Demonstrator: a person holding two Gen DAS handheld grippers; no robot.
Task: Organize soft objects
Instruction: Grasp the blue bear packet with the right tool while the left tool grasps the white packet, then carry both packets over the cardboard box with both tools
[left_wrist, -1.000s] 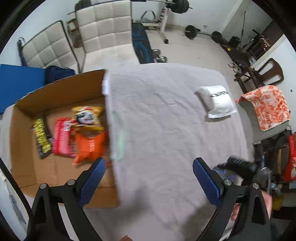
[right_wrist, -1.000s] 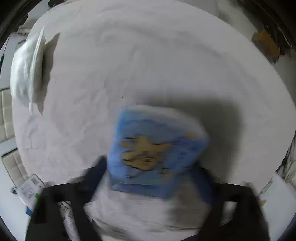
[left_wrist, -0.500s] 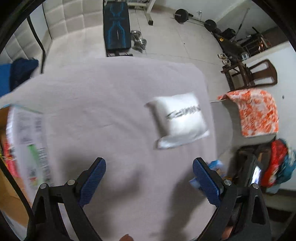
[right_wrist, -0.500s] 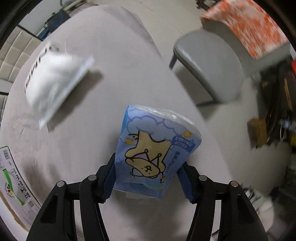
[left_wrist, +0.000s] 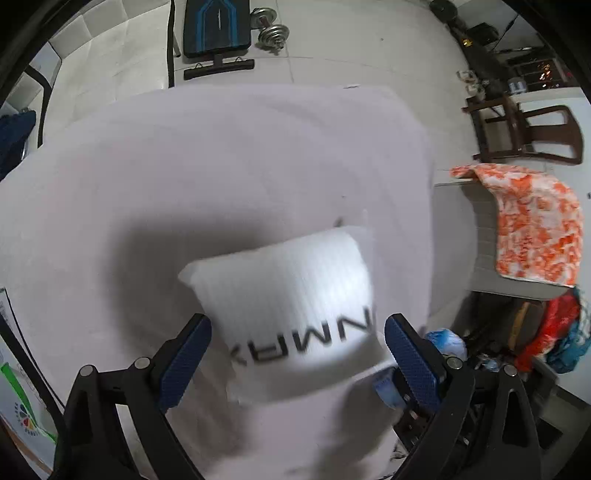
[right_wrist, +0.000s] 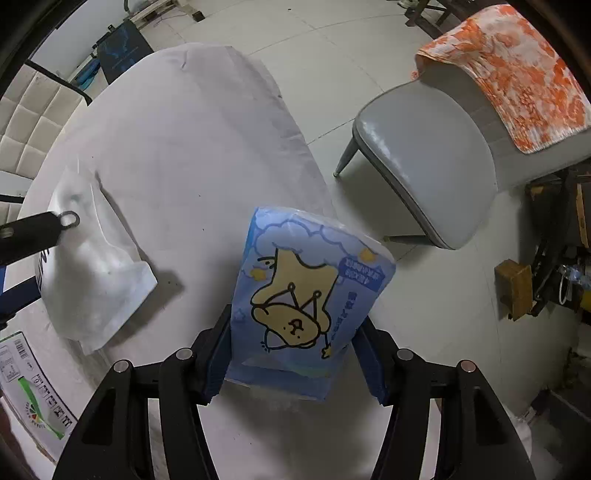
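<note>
The right gripper (right_wrist: 295, 354) is clamped on a blue tissue pack (right_wrist: 306, 295) with a cartoon bear on it, both pads pressing its sides, and it hangs right over the table's (right_wrist: 177, 147) right-hand edge, so half of the pack sits above bare floor. The left gripper (left_wrist: 297, 354) is spread wide and grasping nothing; its blue pads straddle a white pouch (left_wrist: 291, 314) with dark lettering that lies flat on the grey tablecloth, and neither pad looks like it touches the pouch, though that view is blurry. Room-wise, the cloth beyond the pouch is bare all the way to the far edge in the left wrist view, so that side is wide open. The right wrist view shows stuff the other one doesn't: the grey seat of a chair (right_wrist: 424, 155) standing just off the table edge, with open tiled floor between, and one finger of the left gripper poking in over the white pouch (right_wrist: 92, 273) from the left. It also catches a printed cardboard flap (right_wrist: 33, 387) at the lower left corner. The left wrist view gives the far side instead: a weight bench (left_wrist: 216, 27) and a dumbbell (left_wrist: 271, 31) on the floor past the table, a dark wooden chair (left_wrist: 524, 133), and the orange patterned cloth (left_wrist: 535, 225) draped over the chair back.
</note>
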